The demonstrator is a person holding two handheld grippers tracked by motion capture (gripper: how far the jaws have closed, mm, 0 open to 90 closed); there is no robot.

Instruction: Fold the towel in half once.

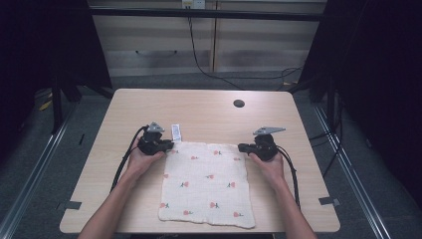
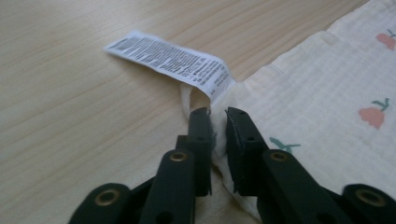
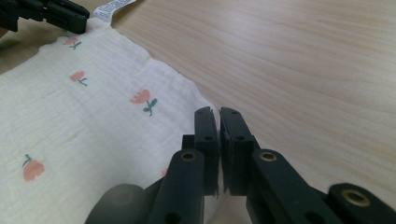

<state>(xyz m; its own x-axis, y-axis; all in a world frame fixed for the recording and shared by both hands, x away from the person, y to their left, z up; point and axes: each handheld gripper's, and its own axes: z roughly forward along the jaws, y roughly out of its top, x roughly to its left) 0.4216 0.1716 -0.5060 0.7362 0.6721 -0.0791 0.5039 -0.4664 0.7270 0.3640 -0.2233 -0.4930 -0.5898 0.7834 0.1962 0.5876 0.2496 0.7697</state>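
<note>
Your claws pinch the cloth's two far corners.
Left claw [image 2: 218,114] and right claw [image 3: 218,113] clamp the floral muslin cloth [image 1: 206,181]; care label [image 2: 169,59] just beyond left claw.

A light wood-grain table [image 1: 149,107] with rounded corners carries everything. Toward twelve o'clock, slightly right of centre, a dark round hole [image 1: 239,103] is set into its top. A cream cloth [image 1: 206,181] printed with small pink flowers lies spread flat from the centre toward six o'clock, its near edge close to the table's near edge. A white printed label [image 1: 175,132] at the cloth's eleven o'clock corner lies flat on the wood.
</note>
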